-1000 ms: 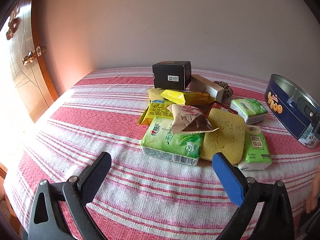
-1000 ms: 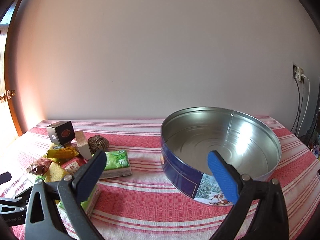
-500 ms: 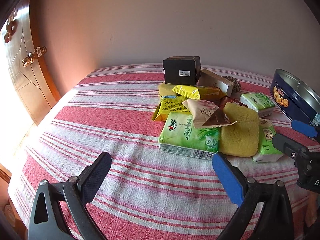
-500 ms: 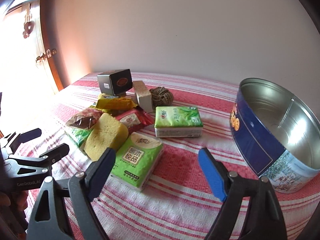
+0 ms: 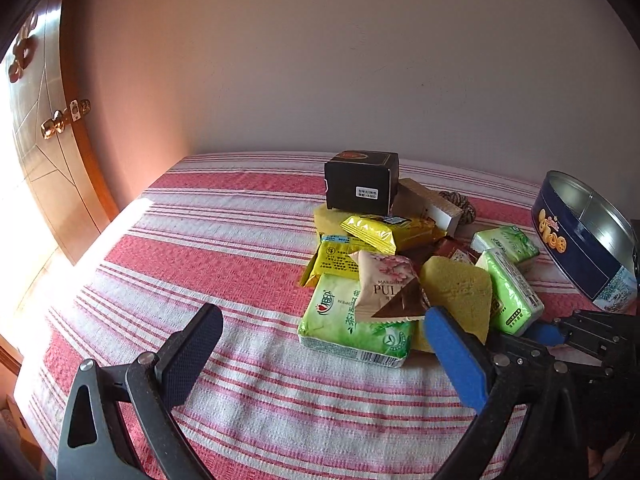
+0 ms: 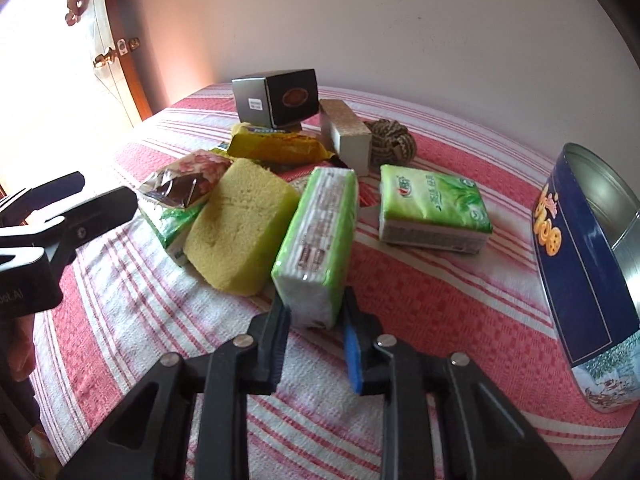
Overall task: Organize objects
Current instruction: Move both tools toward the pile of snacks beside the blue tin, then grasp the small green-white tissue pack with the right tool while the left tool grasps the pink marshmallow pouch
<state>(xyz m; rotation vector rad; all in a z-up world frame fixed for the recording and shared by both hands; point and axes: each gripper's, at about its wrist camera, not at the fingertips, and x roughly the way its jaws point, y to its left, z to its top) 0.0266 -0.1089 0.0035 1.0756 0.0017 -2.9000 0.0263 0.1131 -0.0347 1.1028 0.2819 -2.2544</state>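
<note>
Materials and surface finishes on the striped cloth-covered table

The red-and-white striped woven tablecloth [image 6: 420,280] was coarse and matt. The green tissue packs in glossy plastic film [image 6: 316,236] reflected light; the yellow porous foam sponge [image 6: 240,232] looked rough and dull. The round blue tin [image 6: 580,264] had a printed outer wall and a bright bare-metal interior. The black cardboard box [image 6: 294,98] showed a slight sheen. The brown knotted rope ball [image 6: 392,144] was fibrous. The varnished wooden door [image 5: 52,176] was glossy.
</note>
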